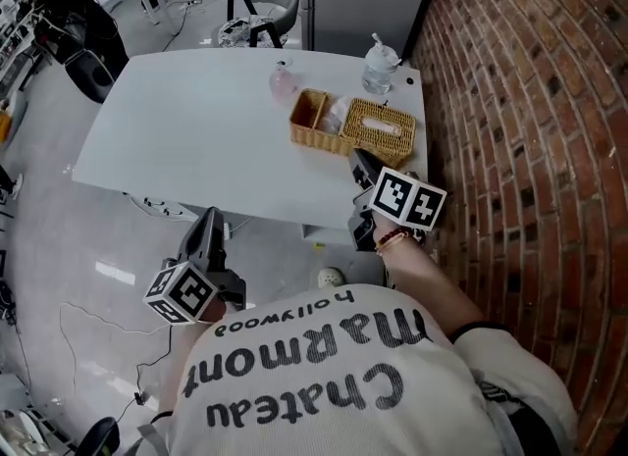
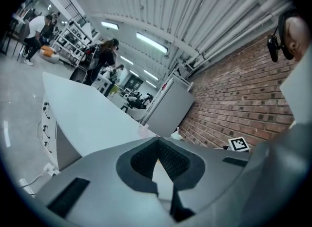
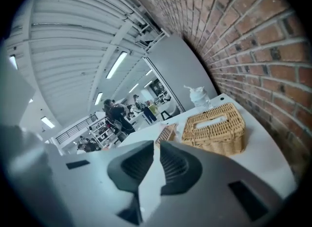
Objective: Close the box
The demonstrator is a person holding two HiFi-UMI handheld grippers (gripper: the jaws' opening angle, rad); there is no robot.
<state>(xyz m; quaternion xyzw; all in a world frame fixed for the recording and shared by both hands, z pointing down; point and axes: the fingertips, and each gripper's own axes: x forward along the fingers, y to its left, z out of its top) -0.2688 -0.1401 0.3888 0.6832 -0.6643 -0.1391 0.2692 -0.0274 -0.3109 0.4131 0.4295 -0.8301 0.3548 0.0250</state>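
A wicker box with a slotted top sits on the white table near the brick wall. A second wicker part stands open at its left, with something white between them. My right gripper hovers at the table's near edge, just short of the box, with nothing between its jaws, which are almost together. In the right gripper view the gripper points at the box and the open part. My left gripper hangs shut and empty over the floor, below the table's front edge. The left gripper has its jaw tips touching.
A plastic bottle and a small pink container stand behind the box. The brick wall runs close along the table's right side. A chair is behind the table. People stand among shelves far off.
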